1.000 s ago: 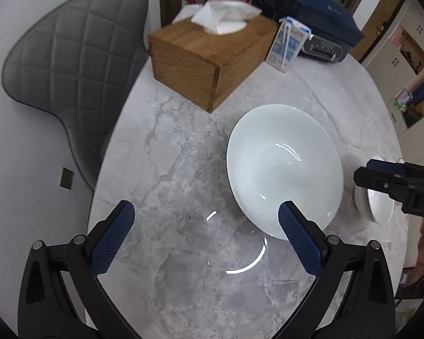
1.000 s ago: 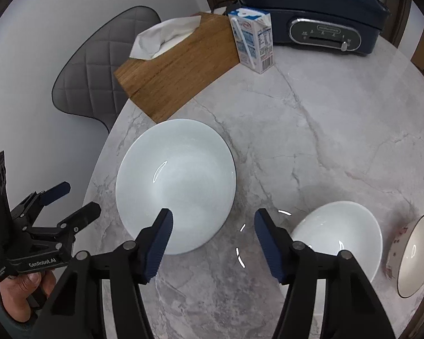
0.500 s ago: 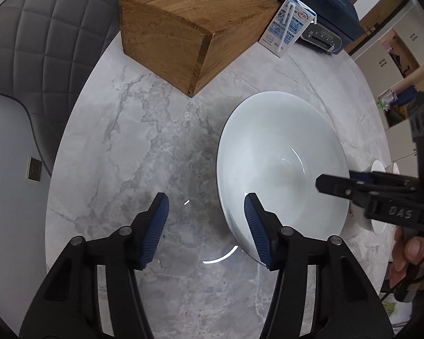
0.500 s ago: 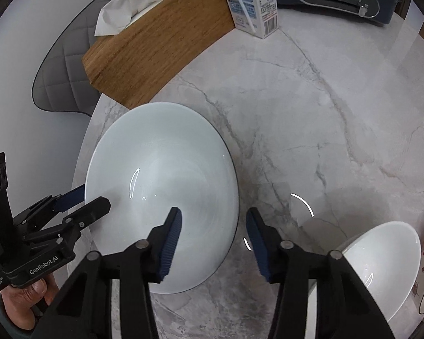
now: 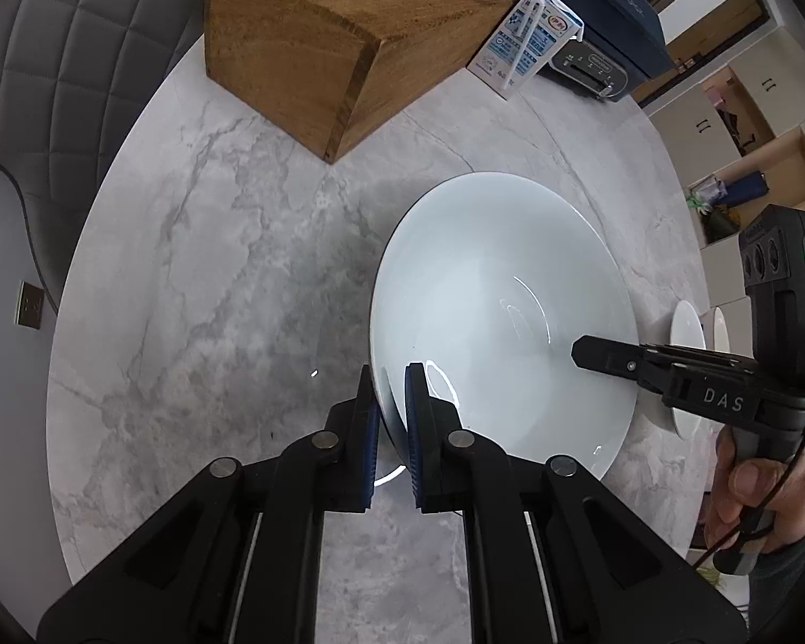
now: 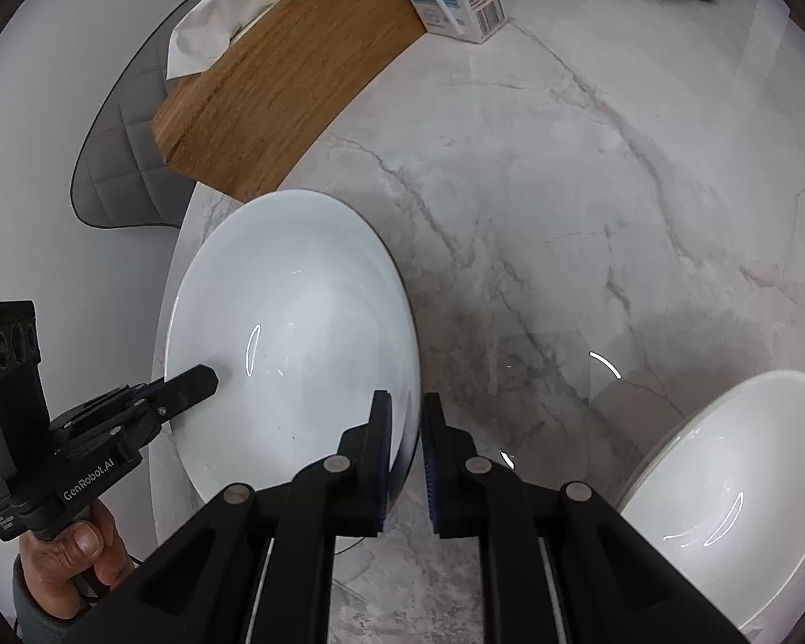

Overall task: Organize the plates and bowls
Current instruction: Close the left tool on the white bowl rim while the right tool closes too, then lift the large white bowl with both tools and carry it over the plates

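Pinching opposite rims of the plate (image 5: 488,290): left tool (image 5: 390,375), right tool (image 6: 405,402).

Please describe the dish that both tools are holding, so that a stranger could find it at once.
On the marble table, look in front of the wooden tissue box. The wide plate lies there. It is broader and shallower than the bowl nearby.

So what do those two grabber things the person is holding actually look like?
Each hand-held gripper is matte black plastic with silver pivot bolts and two flat fingers faced with dark blue ribbed pads. The left hand-held gripper reads "GenRobot.AI" in white; the right hand-held gripper reads "DAS" and trails a thin black cable. Both carry a boxy black block on top. A grey sleeve cuff shows.
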{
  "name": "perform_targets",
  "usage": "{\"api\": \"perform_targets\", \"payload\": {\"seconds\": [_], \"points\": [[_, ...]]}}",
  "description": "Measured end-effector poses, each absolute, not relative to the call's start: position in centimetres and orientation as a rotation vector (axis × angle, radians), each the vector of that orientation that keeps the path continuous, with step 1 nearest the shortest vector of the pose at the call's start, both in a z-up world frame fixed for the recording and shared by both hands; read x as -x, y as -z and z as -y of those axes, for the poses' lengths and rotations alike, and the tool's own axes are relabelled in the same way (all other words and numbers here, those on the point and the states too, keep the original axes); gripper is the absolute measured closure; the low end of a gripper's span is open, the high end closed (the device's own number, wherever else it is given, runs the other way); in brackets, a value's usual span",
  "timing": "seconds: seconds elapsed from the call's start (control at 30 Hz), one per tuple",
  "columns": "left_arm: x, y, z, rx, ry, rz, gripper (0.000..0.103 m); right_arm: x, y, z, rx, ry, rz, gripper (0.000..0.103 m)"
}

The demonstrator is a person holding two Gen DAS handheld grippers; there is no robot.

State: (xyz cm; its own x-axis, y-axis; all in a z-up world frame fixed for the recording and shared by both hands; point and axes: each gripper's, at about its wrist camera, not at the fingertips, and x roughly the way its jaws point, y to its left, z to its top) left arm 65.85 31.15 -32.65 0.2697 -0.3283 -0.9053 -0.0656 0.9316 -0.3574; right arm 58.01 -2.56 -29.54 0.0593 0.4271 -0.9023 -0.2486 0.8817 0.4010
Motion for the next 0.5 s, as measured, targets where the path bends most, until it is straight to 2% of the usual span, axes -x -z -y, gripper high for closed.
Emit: {"api": "perform_targets", "payload": {"seconds": [0.5], "points": [[-55.7,26.7,-25.9,0.306,0.24,-1.254,0.095,-47.7,24.3,8.0,-0.166,-0.577,-1.37,0.088]]}}
